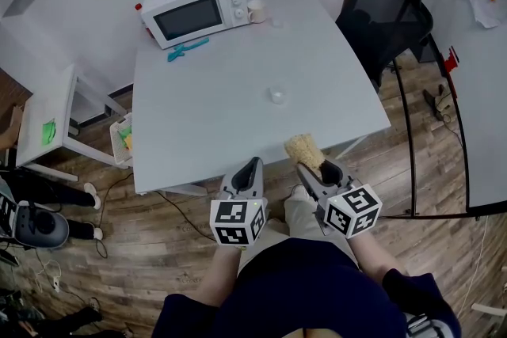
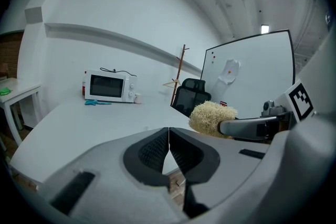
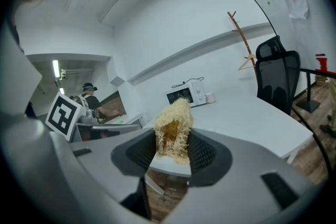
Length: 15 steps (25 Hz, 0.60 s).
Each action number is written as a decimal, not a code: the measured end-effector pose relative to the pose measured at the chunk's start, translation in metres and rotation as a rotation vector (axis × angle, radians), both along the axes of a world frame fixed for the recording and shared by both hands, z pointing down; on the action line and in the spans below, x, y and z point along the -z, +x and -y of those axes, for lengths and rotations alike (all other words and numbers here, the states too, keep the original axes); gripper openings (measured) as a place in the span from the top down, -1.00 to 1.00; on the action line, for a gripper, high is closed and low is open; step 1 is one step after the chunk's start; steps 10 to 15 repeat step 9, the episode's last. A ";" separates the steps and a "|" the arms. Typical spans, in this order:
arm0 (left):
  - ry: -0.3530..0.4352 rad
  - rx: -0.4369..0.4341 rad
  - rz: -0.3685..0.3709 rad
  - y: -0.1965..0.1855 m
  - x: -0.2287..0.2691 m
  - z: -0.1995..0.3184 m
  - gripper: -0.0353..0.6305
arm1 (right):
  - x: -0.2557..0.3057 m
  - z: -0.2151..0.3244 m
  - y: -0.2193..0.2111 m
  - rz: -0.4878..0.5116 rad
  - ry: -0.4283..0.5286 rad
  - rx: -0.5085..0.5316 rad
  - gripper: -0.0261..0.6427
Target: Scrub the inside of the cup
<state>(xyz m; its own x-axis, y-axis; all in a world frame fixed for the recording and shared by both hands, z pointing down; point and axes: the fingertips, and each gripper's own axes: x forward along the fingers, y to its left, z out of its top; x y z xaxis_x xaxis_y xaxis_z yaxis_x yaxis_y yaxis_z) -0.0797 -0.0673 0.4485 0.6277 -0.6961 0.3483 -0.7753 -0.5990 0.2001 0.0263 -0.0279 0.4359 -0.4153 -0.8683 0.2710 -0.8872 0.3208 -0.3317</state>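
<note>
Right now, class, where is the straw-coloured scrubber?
Head view, lower centre: the scrubber is clamped in the right gripper at the near edge of the table, just right of the shut left gripper.

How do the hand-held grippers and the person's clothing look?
Both the left hand-held gripper and right hand-held gripper are light grey with black ribbed pads; each carries a white cube with black square markers. The person wears a dark navy top.

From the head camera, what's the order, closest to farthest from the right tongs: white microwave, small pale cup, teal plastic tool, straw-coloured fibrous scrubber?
1. Straw-coloured fibrous scrubber, clamped in the right tongs.
2. Small pale cup, straight ahead, in the middle.
3. Teal plastic tool, far off to the left.
4. White microwave, just behind that tool, farthest back.
</note>
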 end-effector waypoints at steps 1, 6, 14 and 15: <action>-0.002 -0.001 0.002 0.000 -0.001 0.000 0.83 | 0.000 0.001 0.000 0.001 0.001 -0.001 0.40; -0.006 -0.002 0.008 -0.001 -0.004 0.002 0.84 | 0.002 0.004 -0.001 -0.003 0.005 -0.002 0.40; -0.006 -0.003 0.009 -0.002 -0.005 0.003 0.83 | 0.001 0.006 -0.002 -0.008 0.006 -0.003 0.40; -0.006 -0.003 0.009 -0.002 -0.005 0.003 0.83 | 0.001 0.006 -0.002 -0.008 0.006 -0.003 0.40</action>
